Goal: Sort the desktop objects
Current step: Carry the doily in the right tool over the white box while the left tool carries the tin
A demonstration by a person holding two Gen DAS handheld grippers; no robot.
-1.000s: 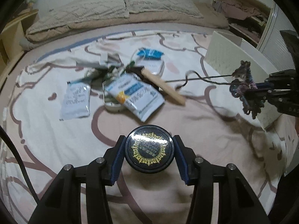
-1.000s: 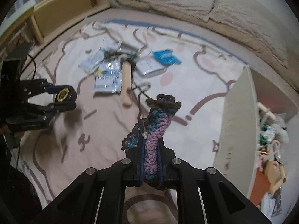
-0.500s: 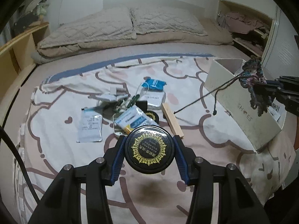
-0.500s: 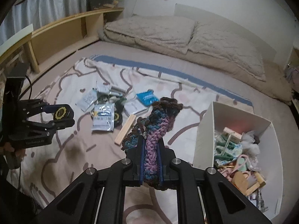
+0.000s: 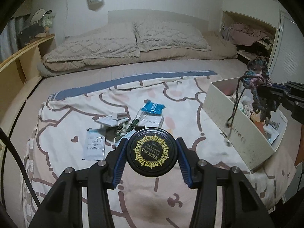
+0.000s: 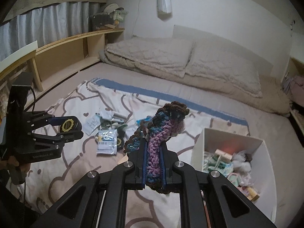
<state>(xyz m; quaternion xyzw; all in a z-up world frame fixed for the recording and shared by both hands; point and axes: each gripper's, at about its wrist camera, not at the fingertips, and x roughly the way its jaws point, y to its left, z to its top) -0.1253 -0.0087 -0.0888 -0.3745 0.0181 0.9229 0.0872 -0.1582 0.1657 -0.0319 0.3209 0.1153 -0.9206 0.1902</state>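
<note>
Black and round, with a gold sunburst on its lid, the tin (image 5: 152,151) sits between the blue pads of the left gripper (image 5: 152,157), which are closed against its two sides and hold it up in the air above the blanket (image 5: 62,131). In the right wrist view we see this same tin (image 6: 68,125) from the side, at the left of the picture.

The right gripper (image 6: 153,163) is nearly closed on a crocheted piece (image 6: 161,133) of purple, blue and brown yarn, which stands up between its pads. Only the left wrist view shows us that dark strings hang down from this piece (image 5: 256,77), in front of the wall of the white box (image 5: 224,119).

The right wrist view looks into the white box (image 6: 197,148), where we see pastel clips, a wooden piece and fluffy material. The left view shows mostly its outer wall.

On the blanket remain the white packets (image 5: 94,146), a blue packet (image 5: 154,108) and a mix of small things near them, which we cannot tell apart. The right view shows one more packet (image 6: 106,141) with a yellow mark.
</note>
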